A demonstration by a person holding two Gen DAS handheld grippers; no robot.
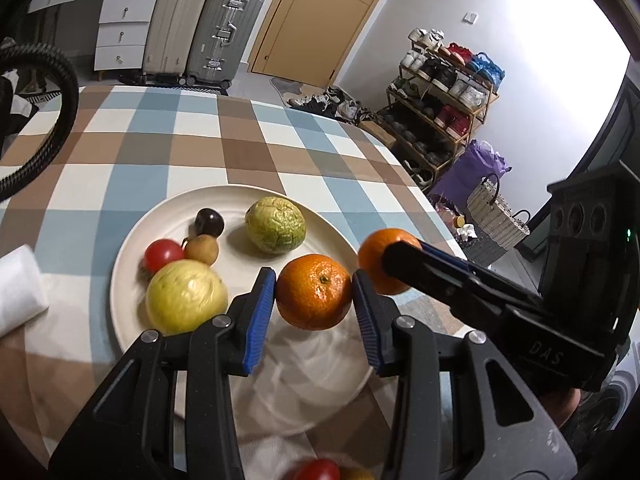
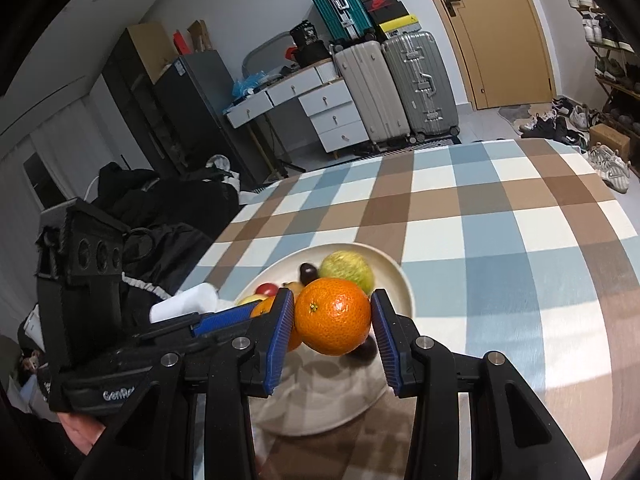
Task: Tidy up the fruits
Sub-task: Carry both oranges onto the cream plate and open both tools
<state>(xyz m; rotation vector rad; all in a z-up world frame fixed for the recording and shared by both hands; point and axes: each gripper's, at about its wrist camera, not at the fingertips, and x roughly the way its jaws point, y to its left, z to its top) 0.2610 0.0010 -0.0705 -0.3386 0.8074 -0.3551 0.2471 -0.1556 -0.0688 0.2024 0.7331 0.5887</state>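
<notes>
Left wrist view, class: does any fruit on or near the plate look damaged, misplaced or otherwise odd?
Only one thing: the green fruit at the far side of the plate has a wrinkled, shrivelled skin, unlike the smooth yellow-green fruit nearby. Nothing is spilled. Each gripper, left and right, holds an orange above the plate.

Home: suitcases (image 2: 394, 88), shoe rack (image 1: 444, 92), drawer unit (image 2: 320, 112), checked tablecloth (image 1: 168, 148).
</notes>
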